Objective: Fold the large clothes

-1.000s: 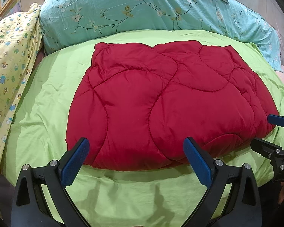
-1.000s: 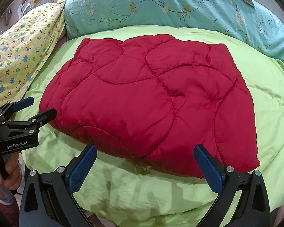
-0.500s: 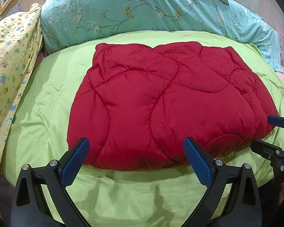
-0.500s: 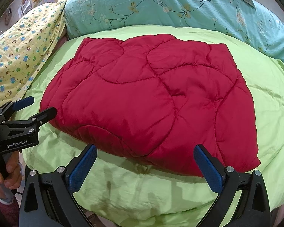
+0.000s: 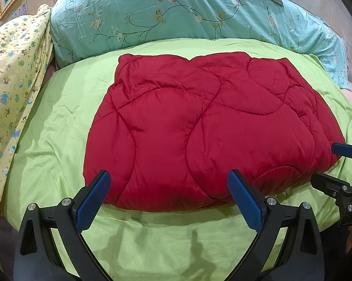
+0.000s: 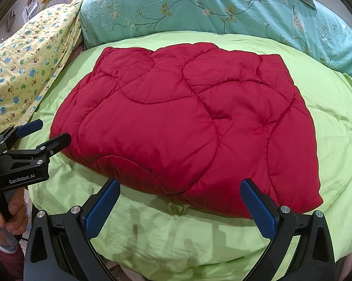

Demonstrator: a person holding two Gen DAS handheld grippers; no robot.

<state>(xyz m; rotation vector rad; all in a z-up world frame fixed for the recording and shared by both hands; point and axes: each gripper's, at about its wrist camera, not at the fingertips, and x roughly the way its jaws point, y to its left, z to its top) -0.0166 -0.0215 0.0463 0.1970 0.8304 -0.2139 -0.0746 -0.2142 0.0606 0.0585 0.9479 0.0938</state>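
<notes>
Lying folded on the green bed sheet, the red quilted jacket sits near both tools. Left tool and right tool hover just short of its near edge, jaws apart, empty.

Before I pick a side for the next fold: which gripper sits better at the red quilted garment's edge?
Either; marginally the left gripper. It is open astride the red quilted garment's near hem. The right gripper is also open, near the hem's right corner.
</notes>
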